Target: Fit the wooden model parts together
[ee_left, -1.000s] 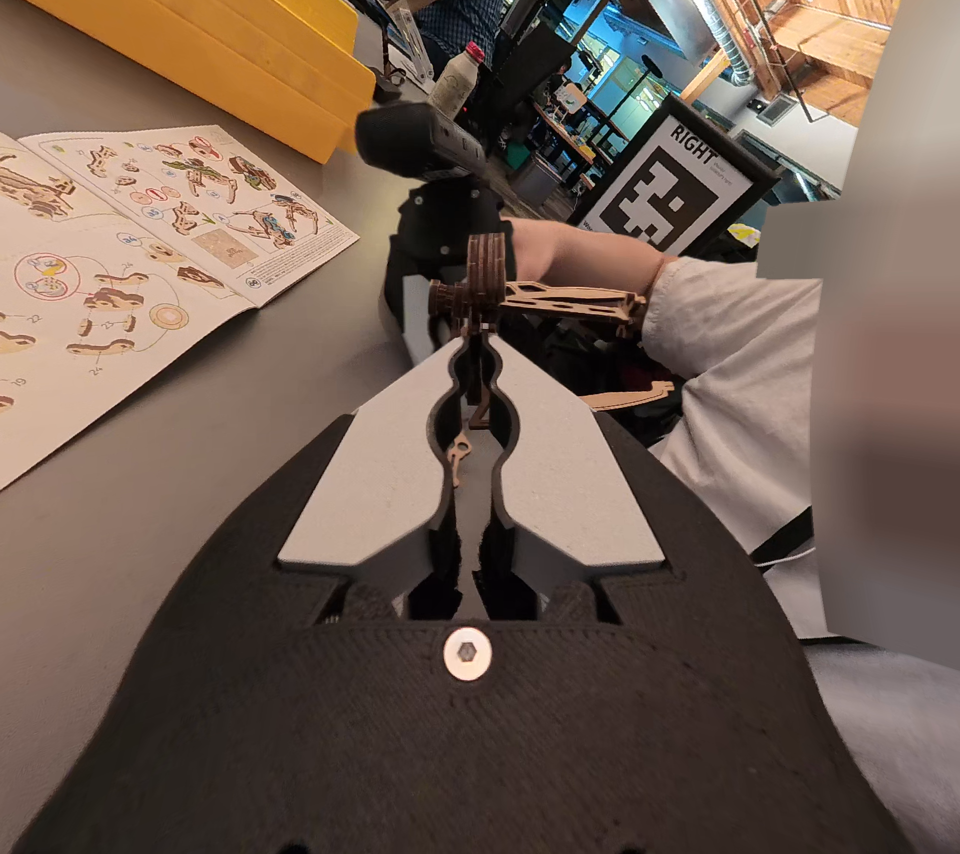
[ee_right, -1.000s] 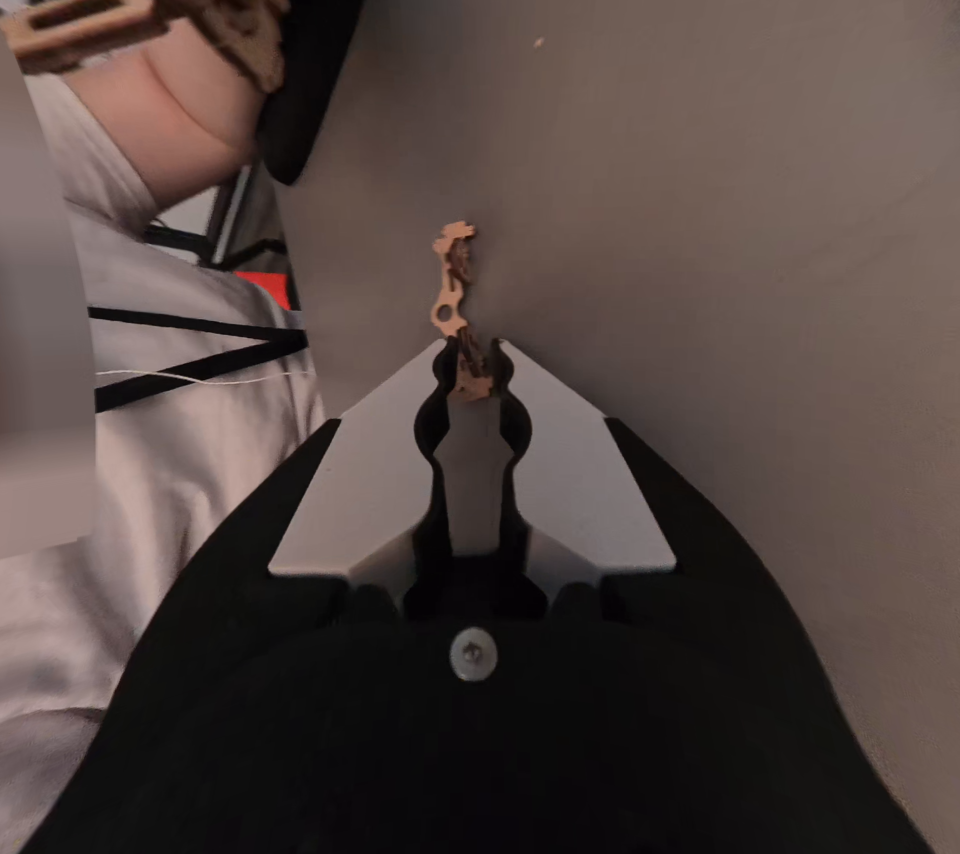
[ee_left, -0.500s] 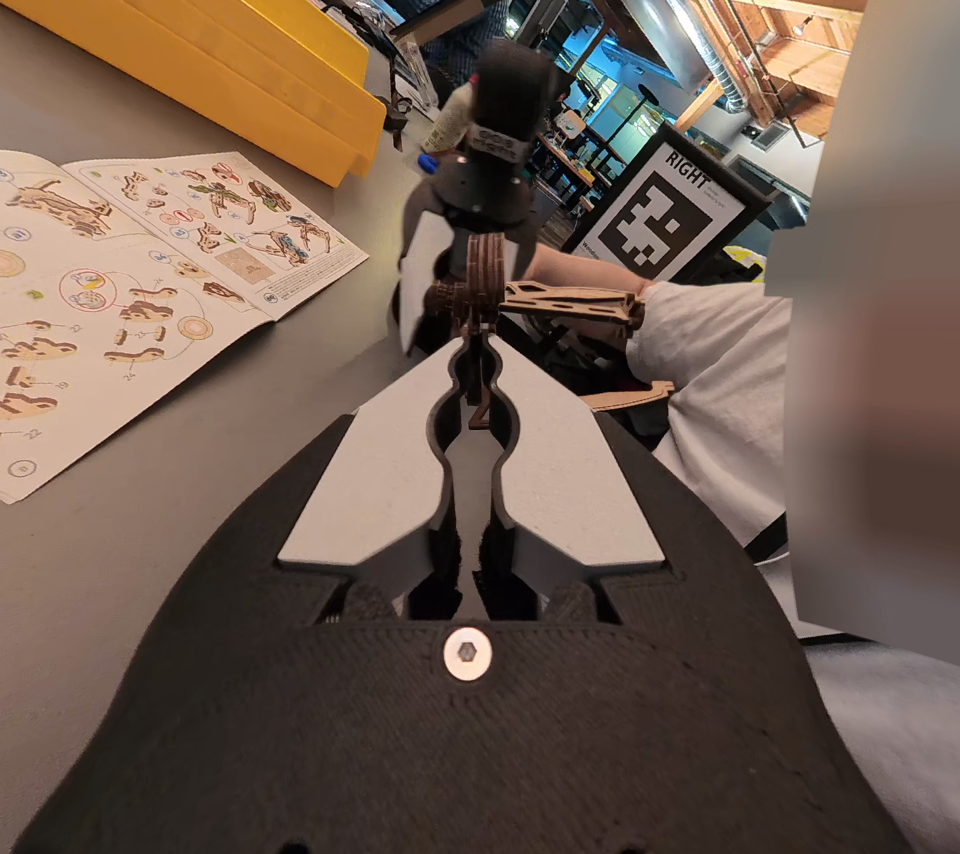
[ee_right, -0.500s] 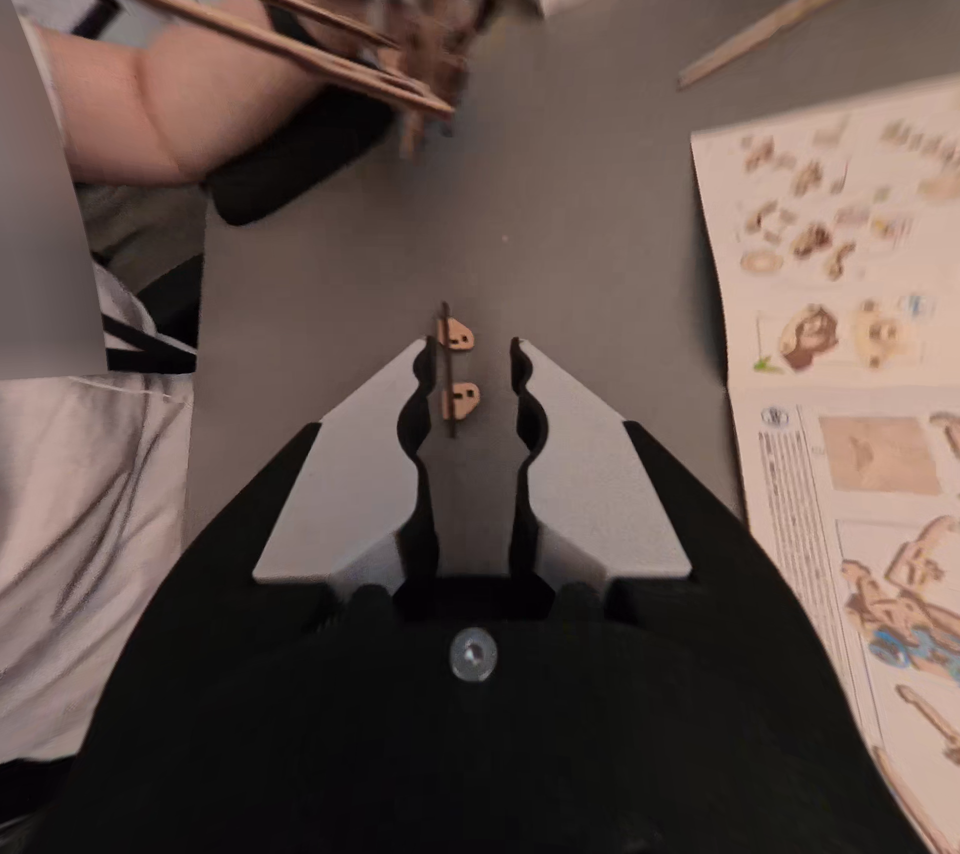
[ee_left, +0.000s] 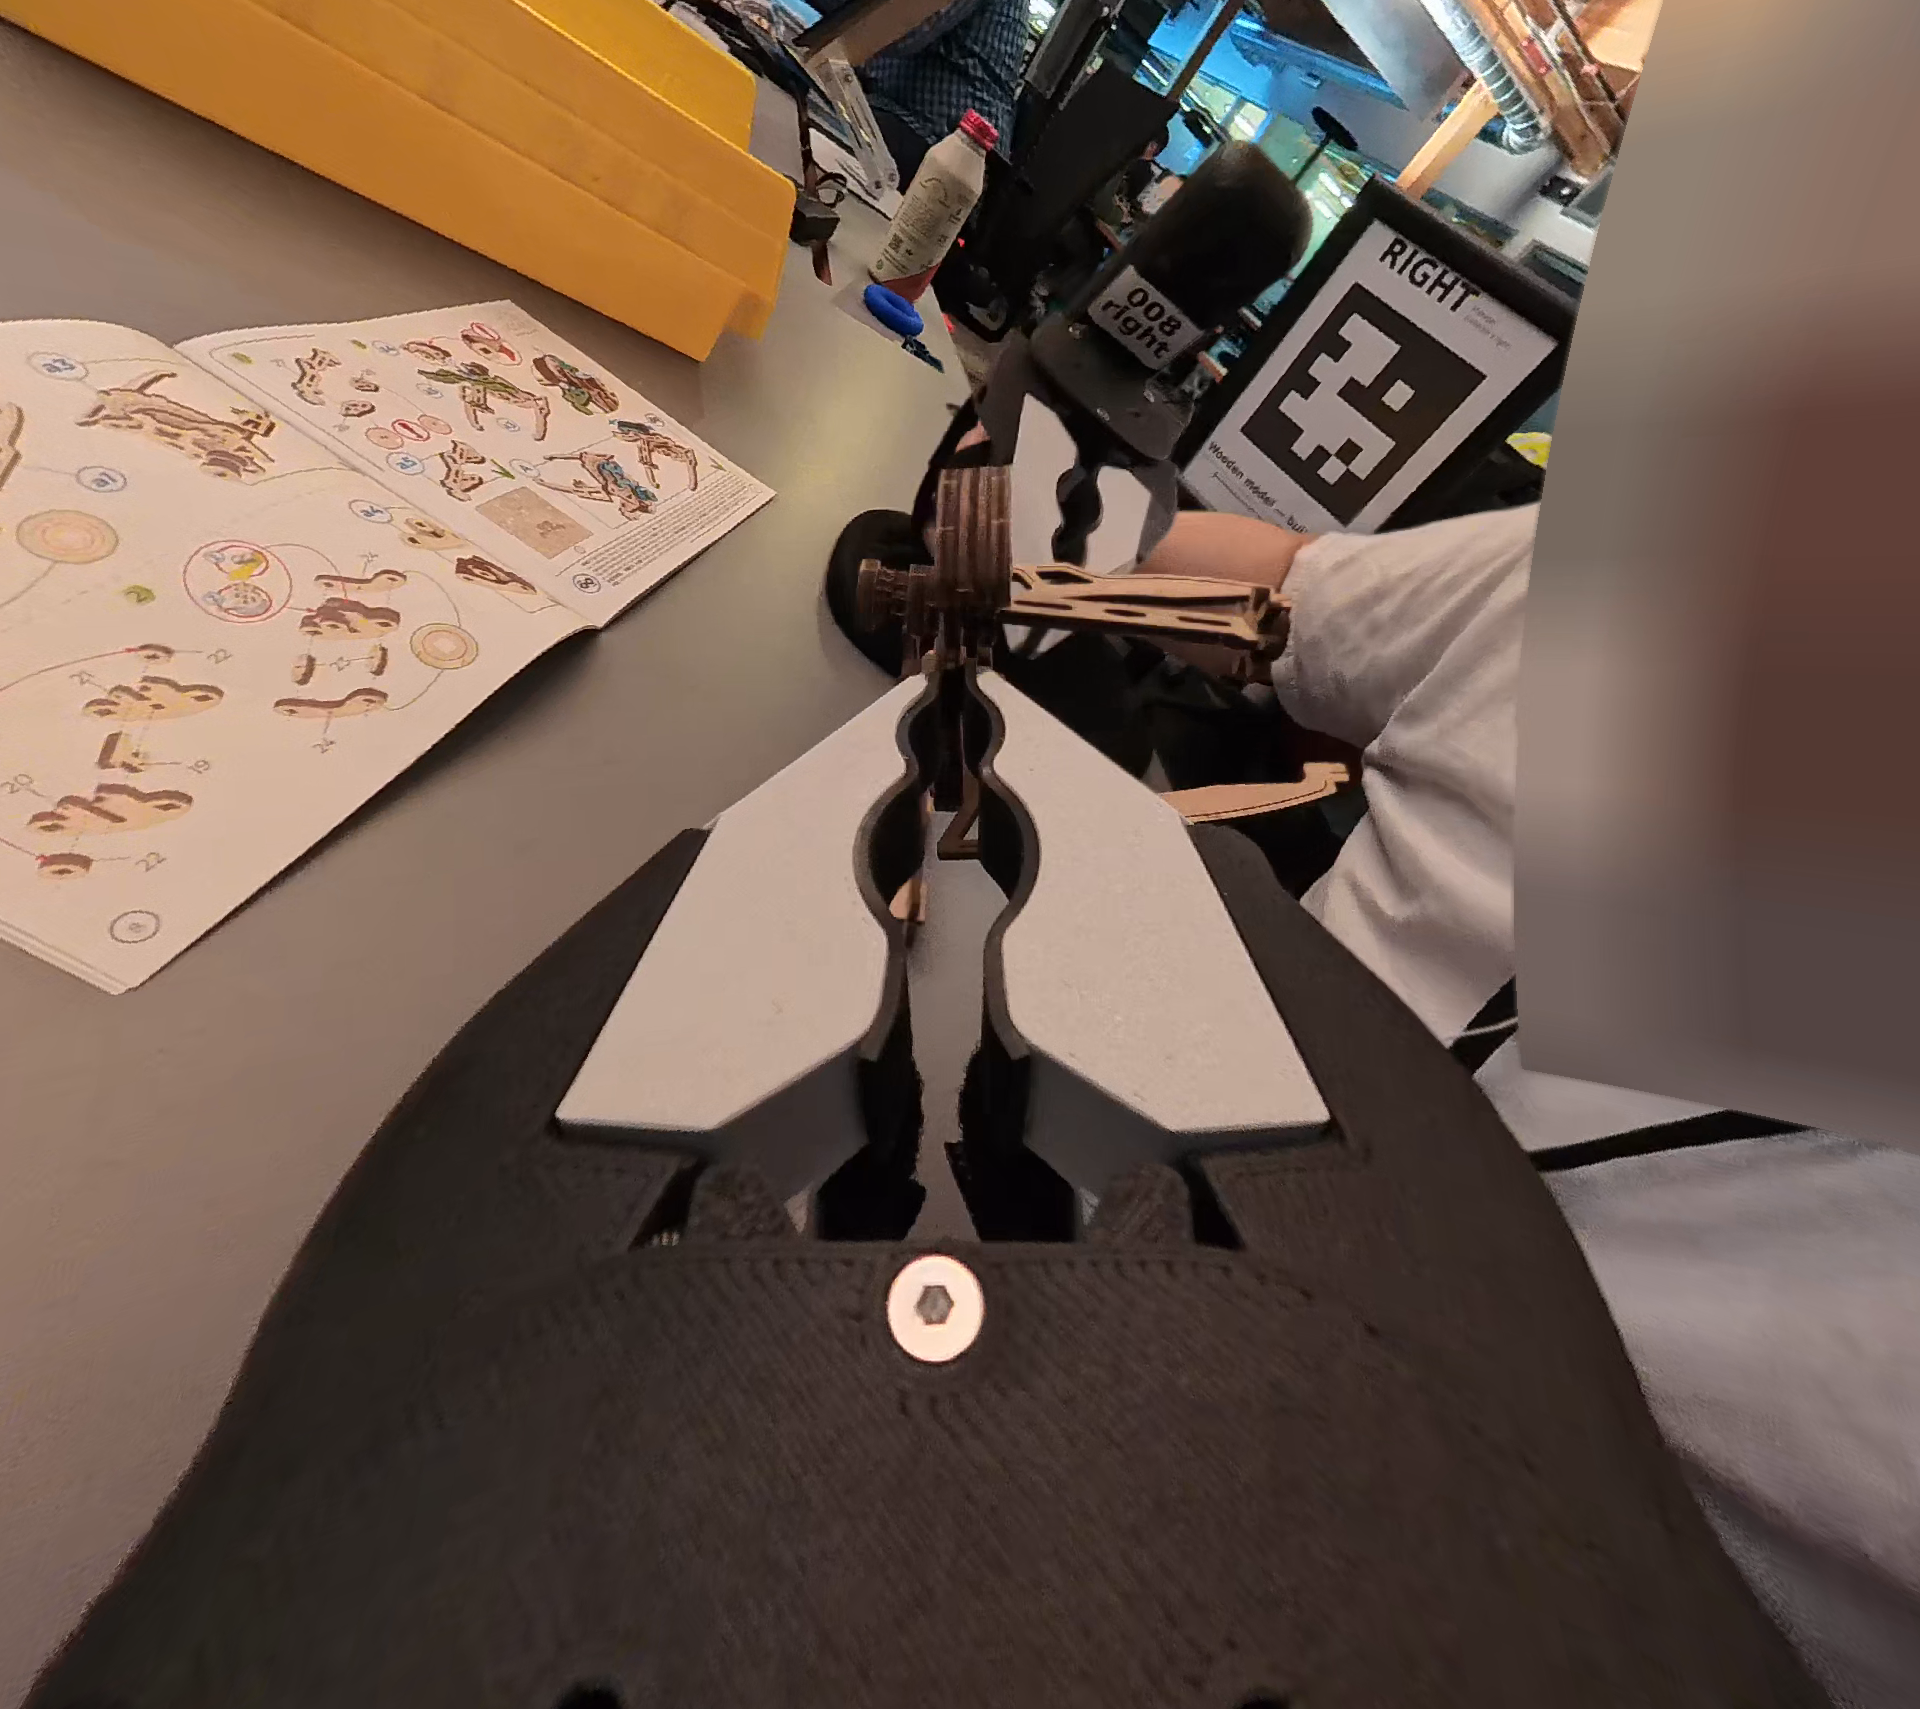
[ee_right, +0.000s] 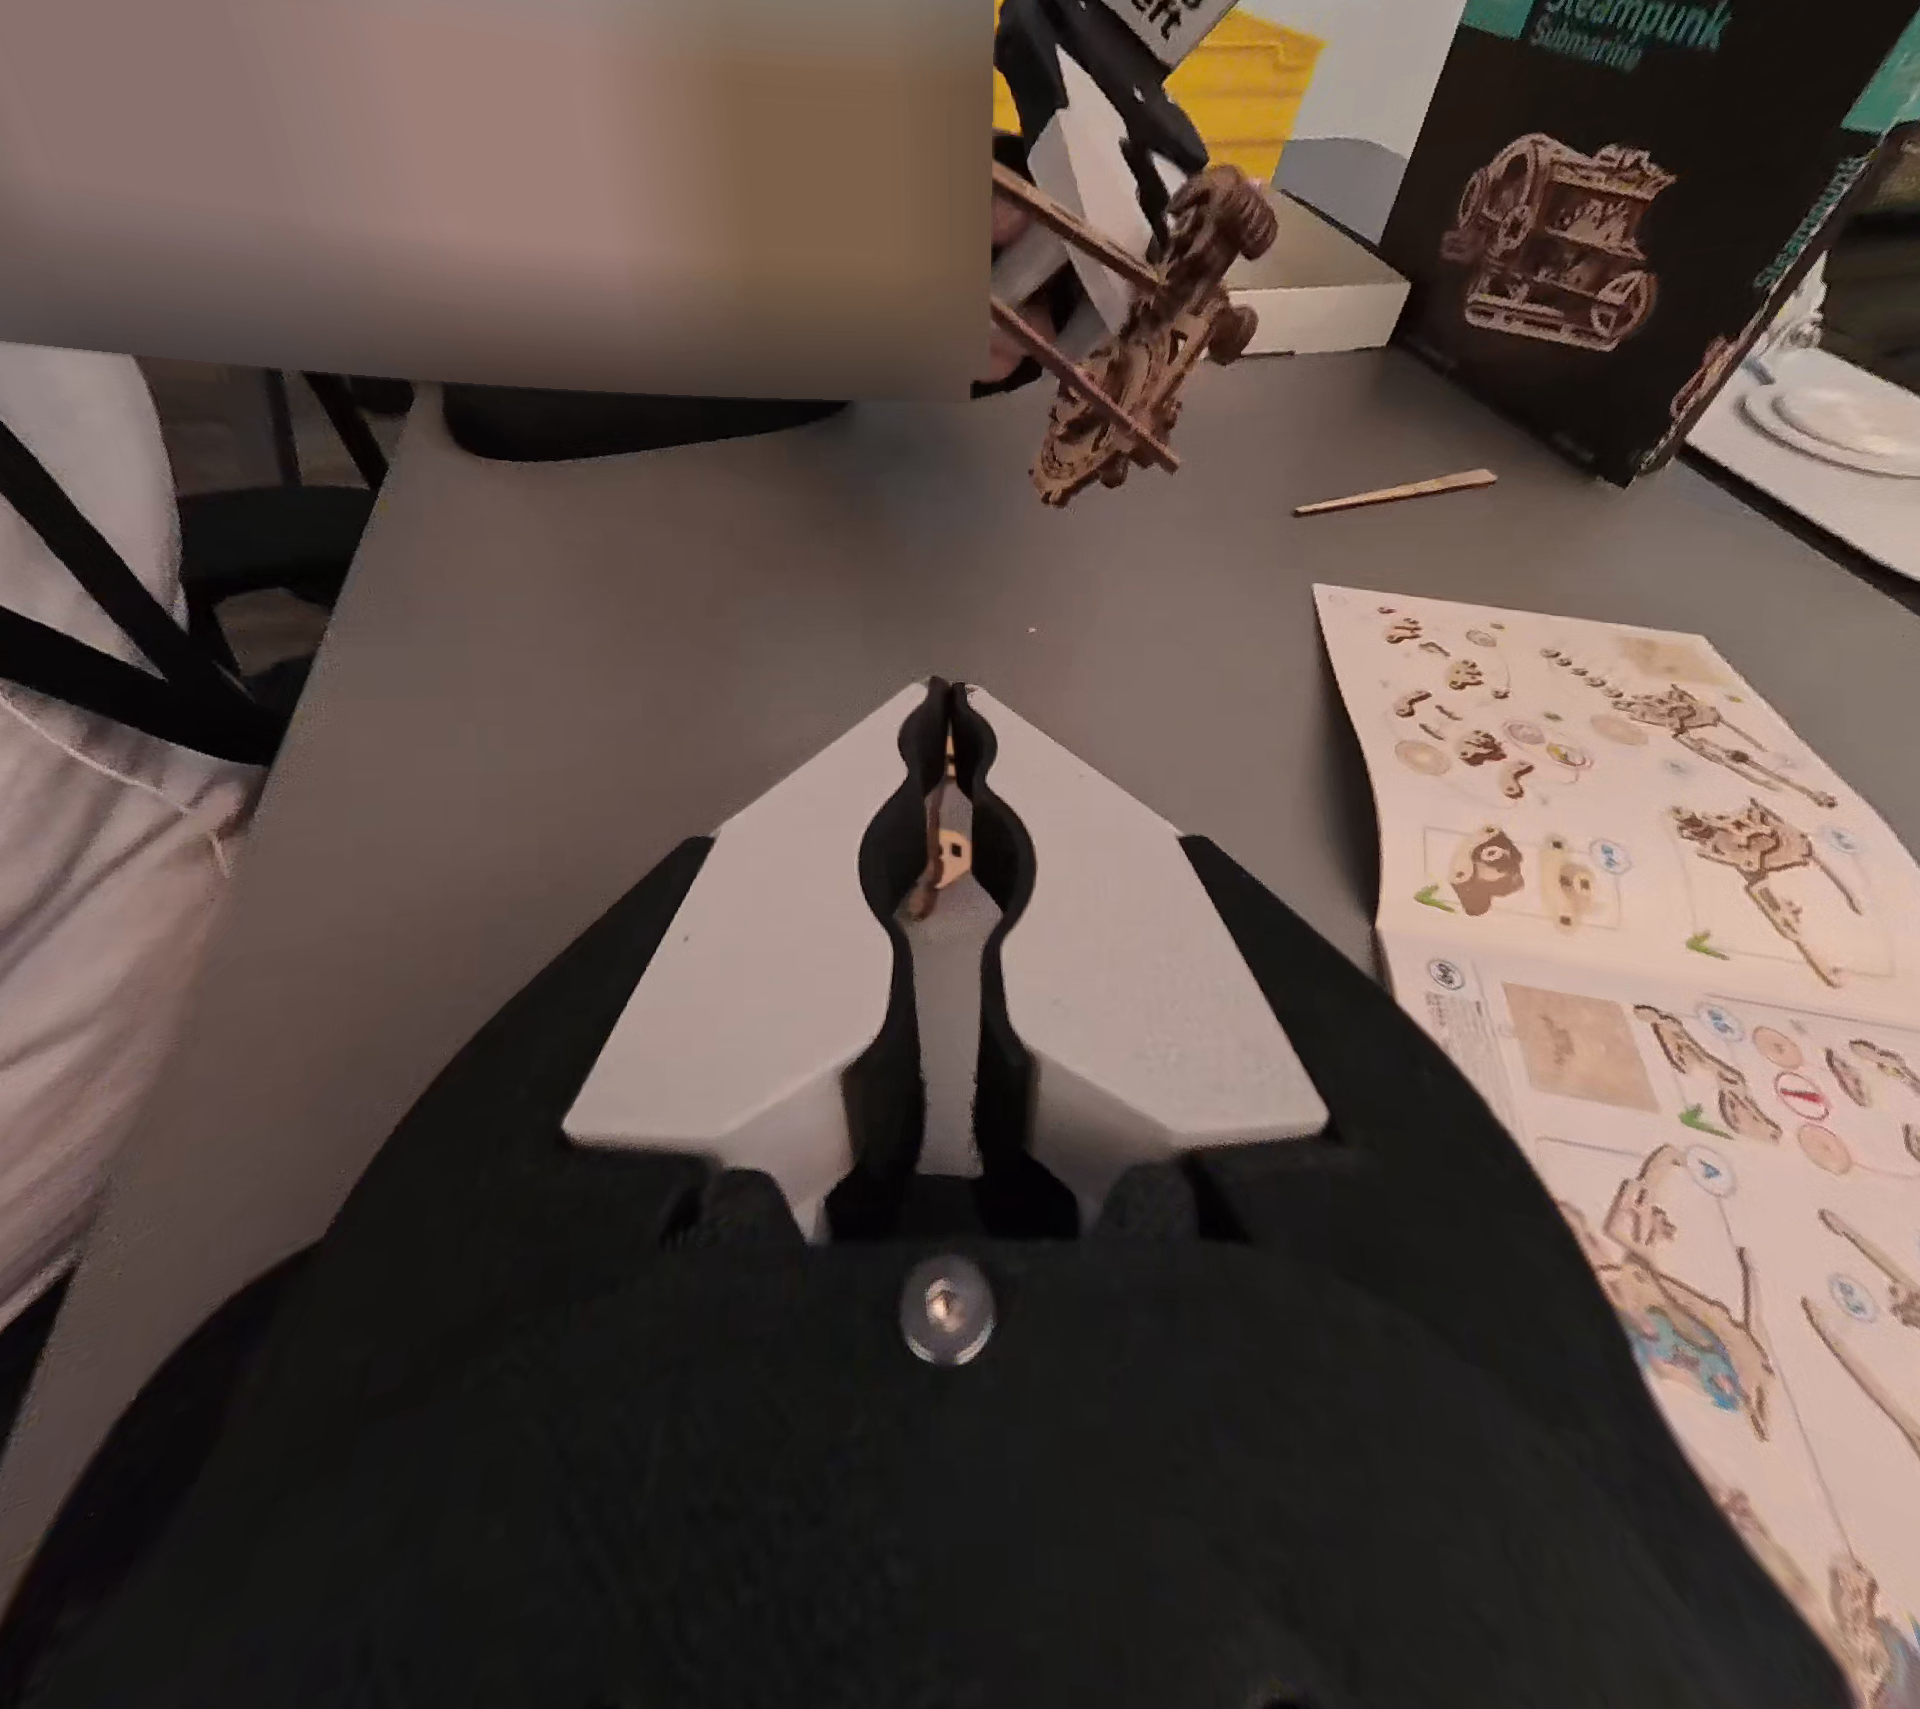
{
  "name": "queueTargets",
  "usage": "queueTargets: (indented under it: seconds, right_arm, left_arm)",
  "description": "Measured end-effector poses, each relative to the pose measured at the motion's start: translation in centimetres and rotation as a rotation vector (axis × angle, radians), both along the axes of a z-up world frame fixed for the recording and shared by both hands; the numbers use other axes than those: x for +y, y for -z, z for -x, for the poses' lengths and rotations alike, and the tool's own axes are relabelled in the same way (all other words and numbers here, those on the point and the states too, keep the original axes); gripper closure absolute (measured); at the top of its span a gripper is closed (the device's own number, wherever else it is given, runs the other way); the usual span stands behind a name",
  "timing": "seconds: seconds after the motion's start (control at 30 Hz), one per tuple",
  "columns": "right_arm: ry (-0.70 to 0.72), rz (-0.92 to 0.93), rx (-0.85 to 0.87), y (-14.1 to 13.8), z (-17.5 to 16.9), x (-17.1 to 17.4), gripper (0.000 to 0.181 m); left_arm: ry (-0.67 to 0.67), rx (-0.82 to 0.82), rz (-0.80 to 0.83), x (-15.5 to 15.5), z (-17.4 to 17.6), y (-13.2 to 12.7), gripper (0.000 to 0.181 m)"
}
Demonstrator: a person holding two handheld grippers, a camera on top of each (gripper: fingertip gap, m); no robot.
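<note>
Wooden model [ee_left: 961, 589] pinched in left tongs [ee_left: 951, 683], above table [ee_left: 260, 1088].

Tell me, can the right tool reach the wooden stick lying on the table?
Probably yes. The wooden stick lies alone on bare grey table, nothing blocking it. But the right tool is already shut on a small wooden piece, so it couldn't pick the stick up yet.
</note>
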State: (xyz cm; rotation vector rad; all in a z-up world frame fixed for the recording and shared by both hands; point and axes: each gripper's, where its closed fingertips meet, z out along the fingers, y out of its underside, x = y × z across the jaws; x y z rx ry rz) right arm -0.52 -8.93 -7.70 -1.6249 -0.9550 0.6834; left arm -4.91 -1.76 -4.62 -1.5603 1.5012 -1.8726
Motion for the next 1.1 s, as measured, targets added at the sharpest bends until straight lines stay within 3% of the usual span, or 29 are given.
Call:
queueTargets:
  seconds: [0.13,0.27,0.4,0.53,0.77,1.1]
  right_arm:
    - [-0.054,-0.164,-0.068,-1.2,-0.5,0.5,0.181]
    - [-0.051,-0.234,-0.168,0.6,-1.2,1.6,0.181]
    - [-0.041,-0.348,-0.187,-0.4,-2.2,1.2,0.181]
    - [-0.081,-0.314,-0.253,1.8,-3.0,0.8,0.181]
    - [-0.149,-0.343,-0.325,2.7,-2.1,-0.1,0.181]
    - [-0.111,-0.373,-0.176,0.7,-2.8,0.3,0.181]
  left_arm:
    - [-0.016,0.035,0.048,0.5,-0.3,1.0,0.181]
    - [-0.016,0.091,0.053,0.6,-0.4,2.1,0.181]
    - [-0.019,0.141,0.076,0.7,-0.5,3.2,0.181]
    - [-0.022,0.171,0.105,1.1,-0.6,4.0,0.181]
    - [0.021,0.17,0.084,0.3,-0.6,4.7,0.181]
    - [-0.002,0.185,0.123,1.1,-0.5,5.1,0.181]
